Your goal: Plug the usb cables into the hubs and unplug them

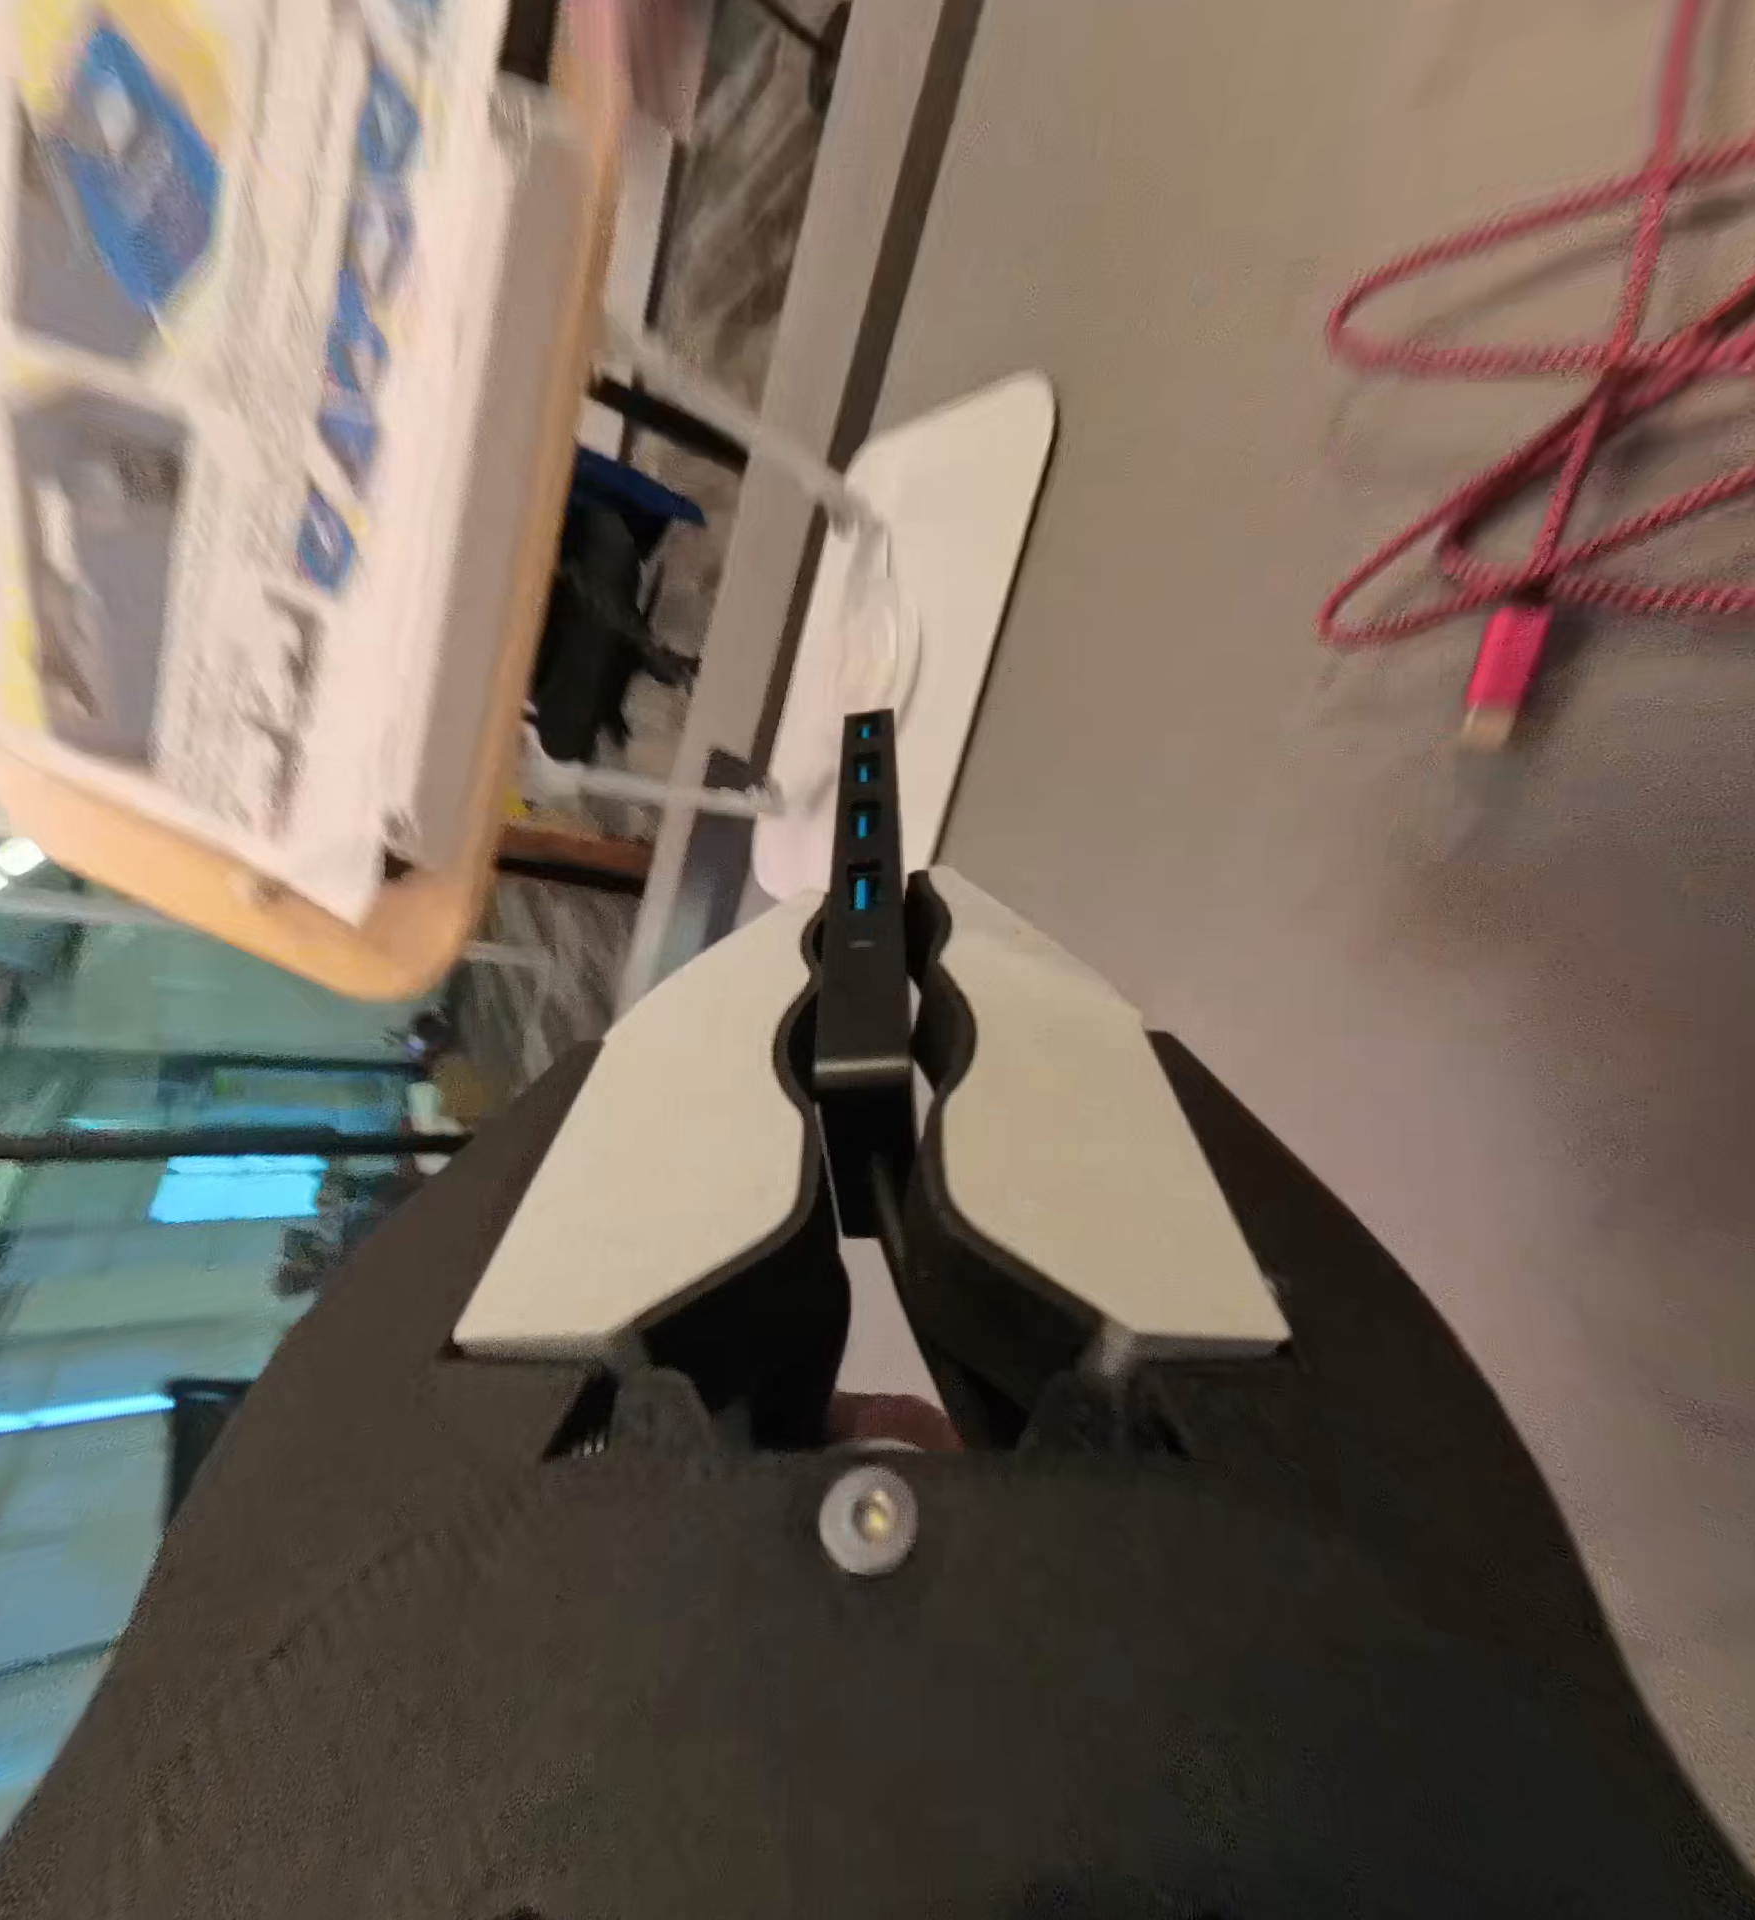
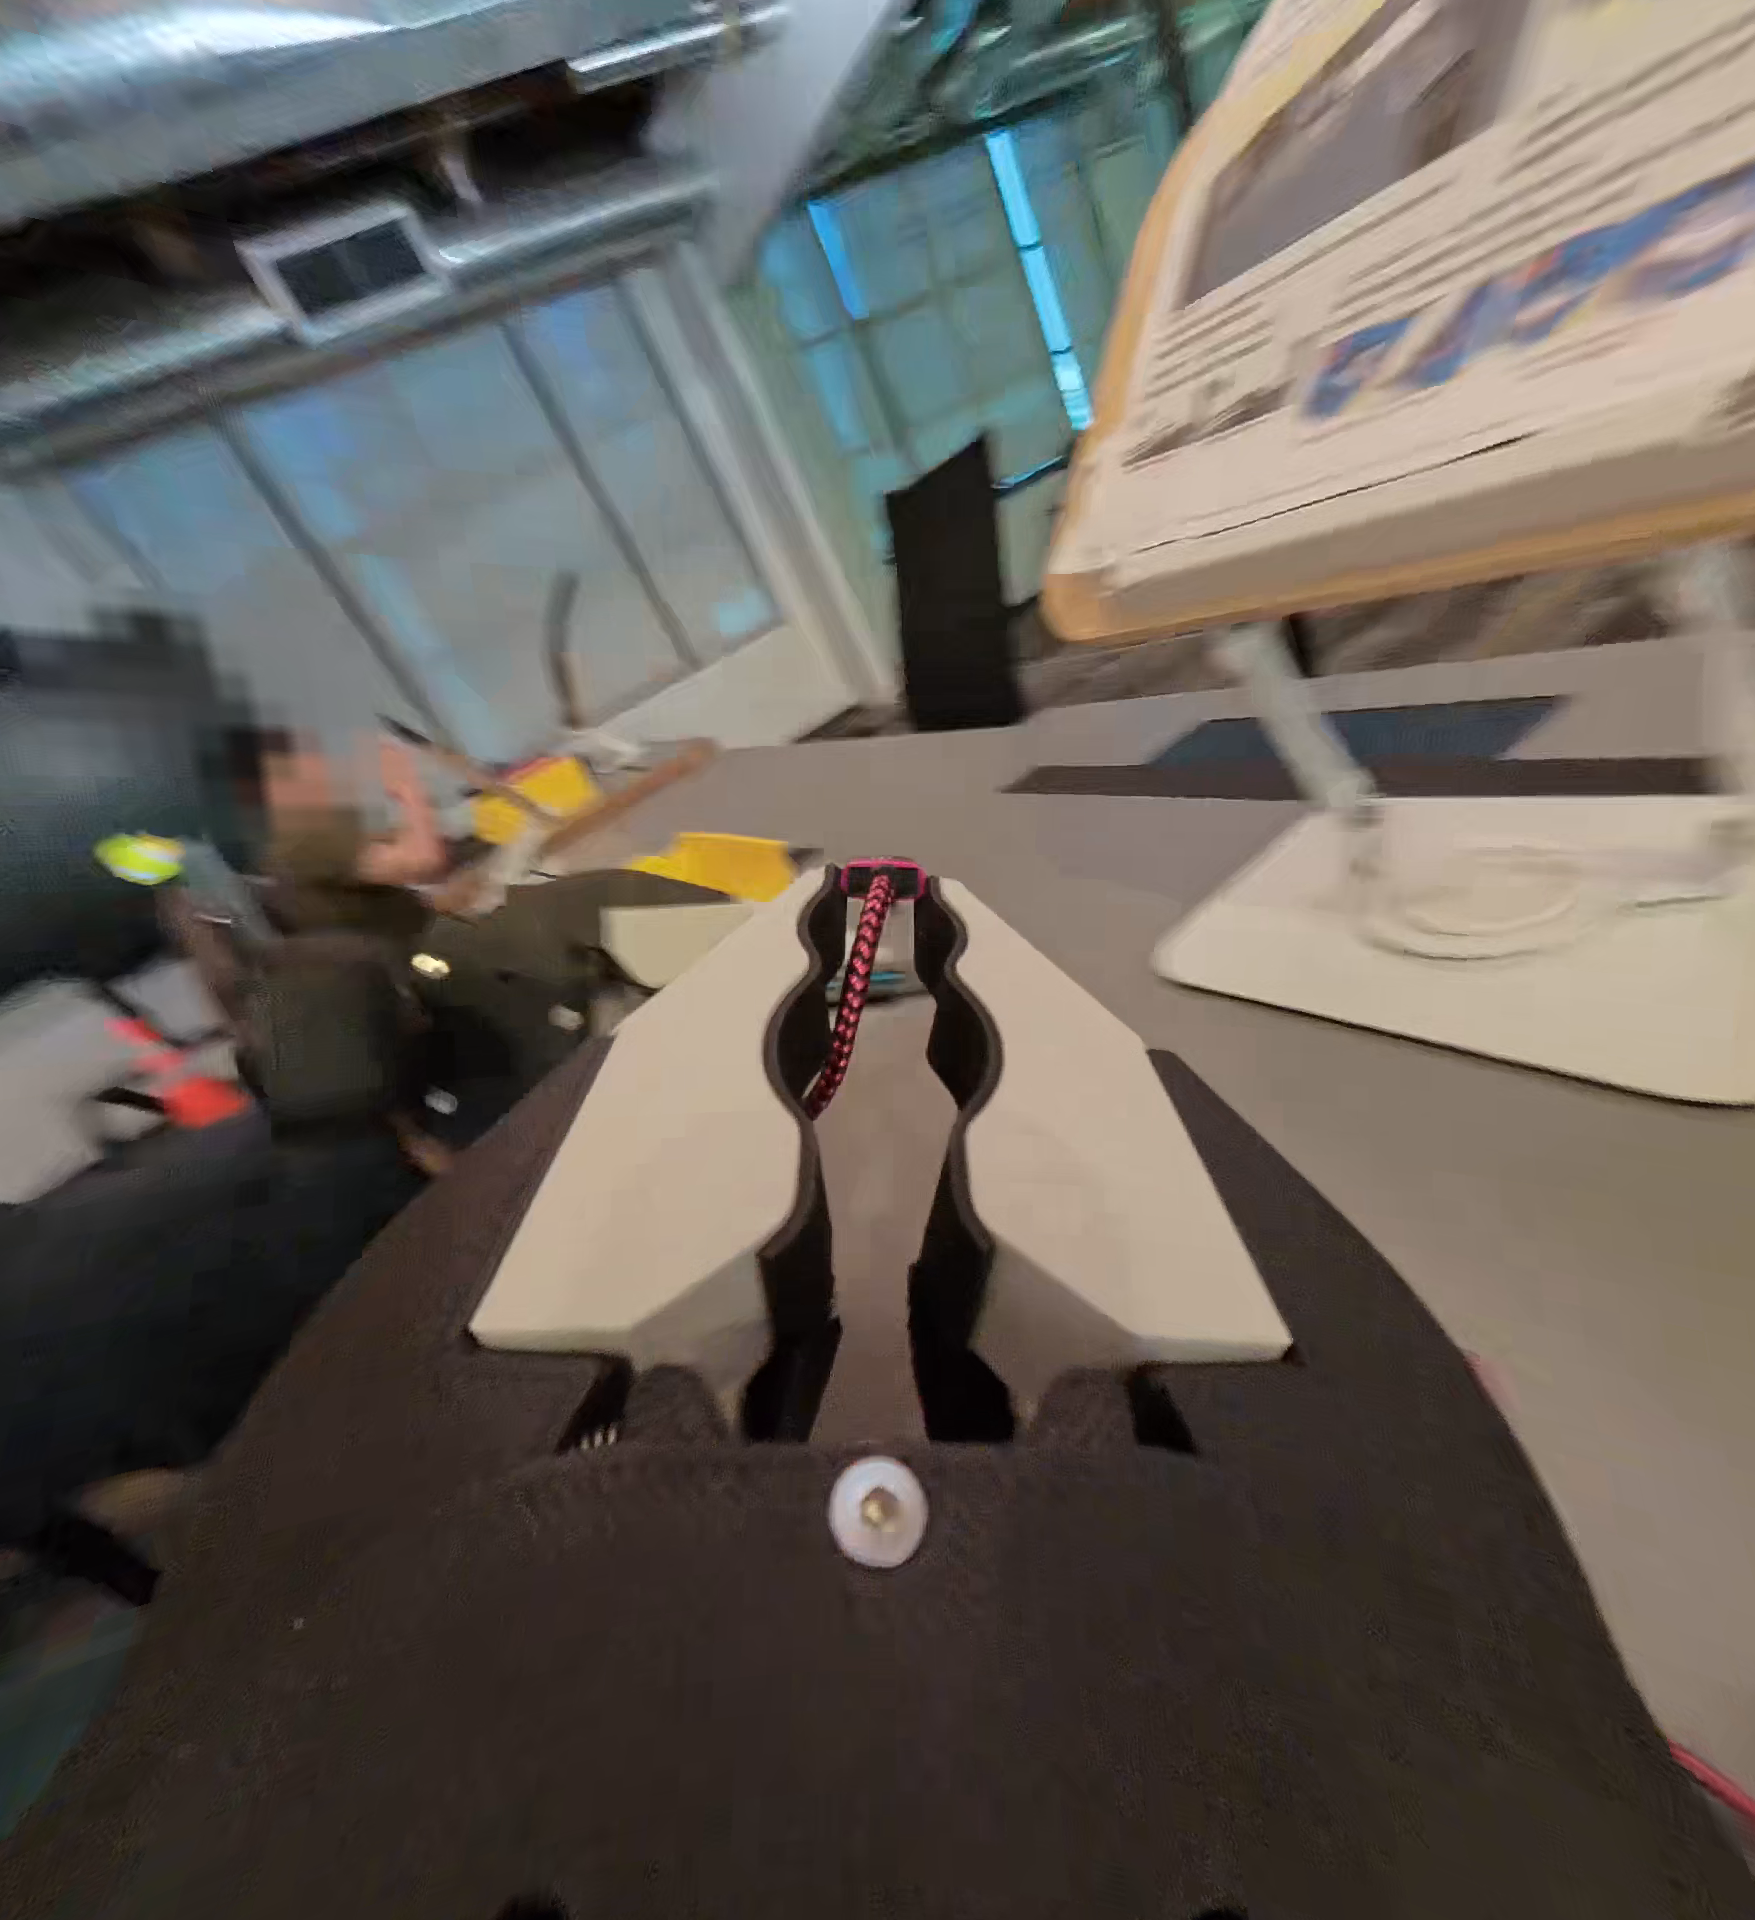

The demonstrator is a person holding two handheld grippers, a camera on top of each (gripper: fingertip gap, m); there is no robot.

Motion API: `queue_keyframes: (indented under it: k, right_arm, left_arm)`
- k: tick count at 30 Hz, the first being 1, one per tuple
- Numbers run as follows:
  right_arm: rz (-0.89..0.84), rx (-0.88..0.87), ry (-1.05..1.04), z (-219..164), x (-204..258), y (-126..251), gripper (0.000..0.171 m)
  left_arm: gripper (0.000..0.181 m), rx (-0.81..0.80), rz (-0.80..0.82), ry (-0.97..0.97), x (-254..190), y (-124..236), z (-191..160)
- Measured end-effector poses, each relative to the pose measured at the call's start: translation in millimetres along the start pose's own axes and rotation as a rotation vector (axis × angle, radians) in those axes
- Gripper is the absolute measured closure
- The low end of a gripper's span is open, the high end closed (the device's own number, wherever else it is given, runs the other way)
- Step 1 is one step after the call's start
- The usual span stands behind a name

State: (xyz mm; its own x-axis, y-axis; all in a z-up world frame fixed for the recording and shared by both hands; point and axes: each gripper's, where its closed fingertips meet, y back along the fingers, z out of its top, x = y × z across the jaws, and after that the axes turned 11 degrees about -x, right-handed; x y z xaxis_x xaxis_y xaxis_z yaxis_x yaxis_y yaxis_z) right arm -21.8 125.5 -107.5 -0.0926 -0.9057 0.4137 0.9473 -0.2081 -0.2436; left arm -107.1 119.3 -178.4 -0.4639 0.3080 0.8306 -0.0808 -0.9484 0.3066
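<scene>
We clamp the black USB hub [image 1: 865,997] between our left gripper [image 1: 868,904], its blue ports facing up. Our right gripper [image 2: 878,894] pinches the pink USB plug [image 2: 881,878]; a second pink plug [image 1: 1504,665] lies on the grey table [image 1: 1268,312].

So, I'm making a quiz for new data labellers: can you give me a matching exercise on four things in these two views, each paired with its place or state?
Things:
1. black hub
2. pink plug
3. pink cable coil
4. white stand base

States:
A. lying loose on the grey table
B. pinched at the tips of the right tongs
C. resting on the table, holding up a board
D. clamped in the left tongs, blue ports empty

Pairs: 1-D, 2-B, 3-A, 4-C
</scene>
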Motion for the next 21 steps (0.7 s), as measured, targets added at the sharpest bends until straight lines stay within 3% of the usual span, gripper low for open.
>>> queue_keyframes:
  k: [1,4,8,14,16,21]
  right_arm:
    - [-0.036,0.011,0.040,5,-12,8,0.160]
    - [-0.060,0.104,0.124,-10,-20,7,0.160]
    - [-0.102,0.209,0.286,-21,-17,4,0.160]
    - [-0.186,0.594,0.415,-73,-43,30,0.129]
    - [-0.187,0.609,0.444,-69,-42,35,0.119]
    - [-0.191,0.583,0.432,-39,-28,45,0.121]
  left_arm:
    - [0.170,-0.016,0.009,0.042,2,4,-10]
    - [0.170,-0.101,0.063,0.084,19,16,15]
    - [0.169,-0.020,0.071,0.057,24,5,-8]
    - [0.170,0.054,0.040,0.025,24,-9,-32]
    - [0.170,0.052,0.040,0.028,27,-11,-35]
    - [0.169,0.048,0.057,0.018,49,-15,-37]
